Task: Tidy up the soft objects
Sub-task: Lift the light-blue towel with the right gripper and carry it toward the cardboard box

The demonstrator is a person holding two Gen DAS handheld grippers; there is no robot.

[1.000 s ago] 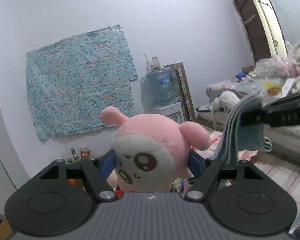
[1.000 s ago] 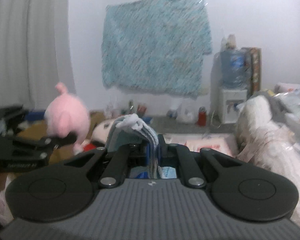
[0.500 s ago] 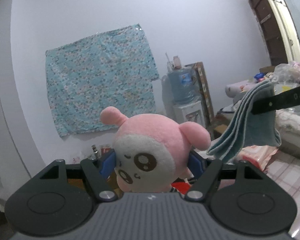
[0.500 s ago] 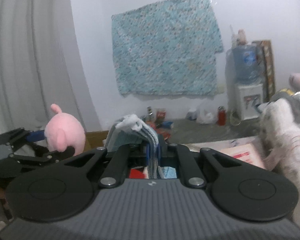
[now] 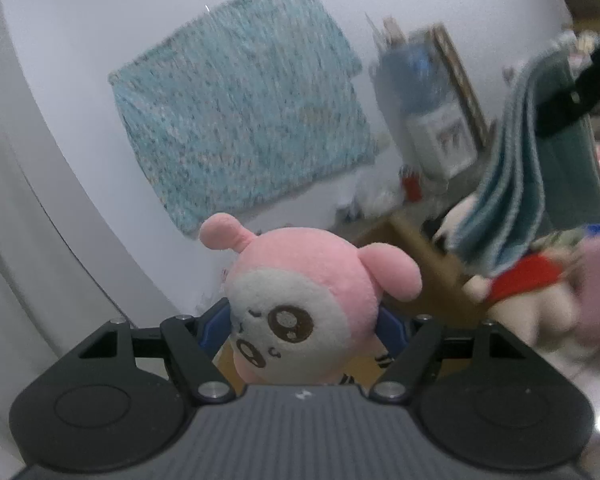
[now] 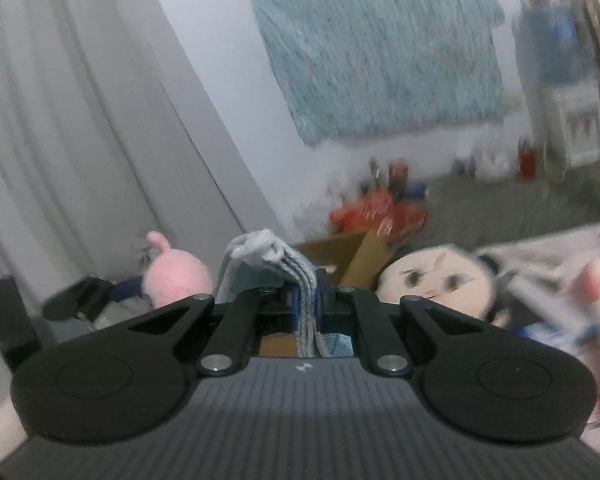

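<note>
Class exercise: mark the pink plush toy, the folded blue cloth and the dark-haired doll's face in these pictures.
pink plush toy (image 5: 300, 300): left wrist view, on its white face.
folded blue cloth (image 6: 306, 280): right wrist view, on the layered fold between the fingers.
dark-haired doll's face (image 6: 432, 280): right wrist view, between its eyes.

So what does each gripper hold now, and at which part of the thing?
The left gripper clamps the pink plush toy by the sides of its head. The right gripper pinches the folded blue-grey cloth near its folded top edge.

Folded cloth (image 6: 300, 280) in right hand-held gripper (image 6: 307, 304)
</note>
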